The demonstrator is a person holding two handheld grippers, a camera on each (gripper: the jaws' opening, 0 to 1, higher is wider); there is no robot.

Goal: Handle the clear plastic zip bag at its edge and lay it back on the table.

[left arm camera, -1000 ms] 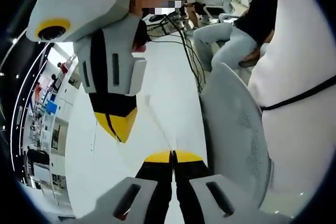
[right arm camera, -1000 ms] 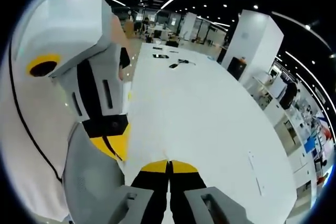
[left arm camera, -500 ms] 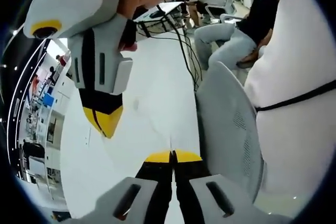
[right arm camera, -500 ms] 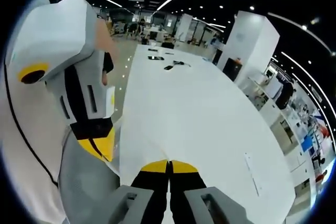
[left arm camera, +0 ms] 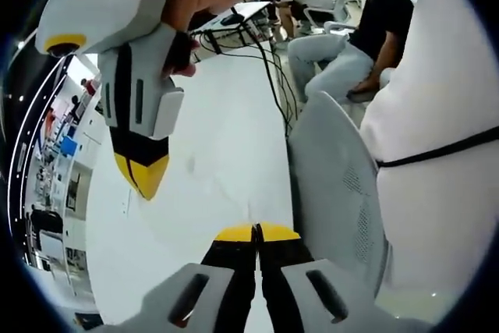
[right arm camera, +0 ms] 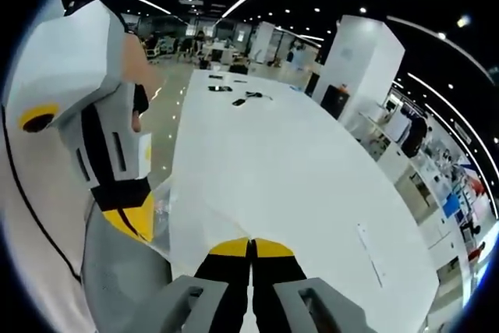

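The clear plastic zip bag hangs stretched between the two tools above the white counter, barely visible as faint creases and a glinting edge. The left tool is clenched on one edge of the bag, its yellow tips pressed together. The right tool is likewise clenched on the bag's opposite edge. Just beside the counter stands a grey mesh office chair, and a seated person is beyond the chair.
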